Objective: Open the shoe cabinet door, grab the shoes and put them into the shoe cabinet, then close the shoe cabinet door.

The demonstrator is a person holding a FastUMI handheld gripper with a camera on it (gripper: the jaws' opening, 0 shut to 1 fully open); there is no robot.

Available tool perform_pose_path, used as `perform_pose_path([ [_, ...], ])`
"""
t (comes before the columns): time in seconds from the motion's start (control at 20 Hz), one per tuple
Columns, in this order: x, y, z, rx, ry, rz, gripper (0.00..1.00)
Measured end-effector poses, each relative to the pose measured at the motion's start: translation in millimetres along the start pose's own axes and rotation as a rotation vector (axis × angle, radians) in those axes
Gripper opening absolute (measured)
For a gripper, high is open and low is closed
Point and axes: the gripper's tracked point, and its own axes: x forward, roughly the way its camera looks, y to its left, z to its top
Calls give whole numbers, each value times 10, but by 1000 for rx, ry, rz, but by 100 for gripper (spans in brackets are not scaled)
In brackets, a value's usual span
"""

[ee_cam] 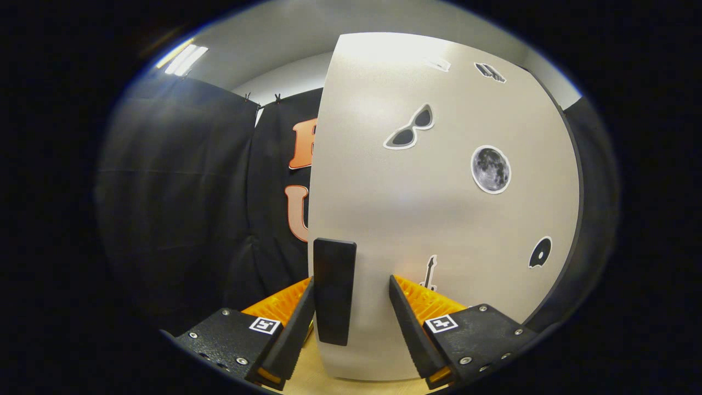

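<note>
Shoe cabinet door point(439, 219) with stickers, its dark handle point(333, 291) at the door's left edge, gripper point(351, 312) spread around the handle, left finger touching it

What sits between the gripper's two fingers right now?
In the gripper view, the black upright handle on the pale grey stickered cabinet door stands between the open gripper's fingers, close to the left one, with a gap to the right.

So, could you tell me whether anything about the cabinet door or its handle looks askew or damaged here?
Nothing stands out. The pale grey cabinet door looks intact, its stickers lie flat, and its black upright bar handle sits straight between the open gripper fingers, the left finger close beside it.
</note>
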Motion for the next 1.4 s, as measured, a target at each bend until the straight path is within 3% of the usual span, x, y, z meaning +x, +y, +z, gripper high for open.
perform_pose_path([
  [0.25,159,-4,41,33,9,-10,82],
  [0.5,-52,-72,220,52,-22,-6,81],
  [0.95,-1285,-835,670,10,-122,-177,81],
  [1.4,-2248,-1551,805,37,-151,-356,84],
])
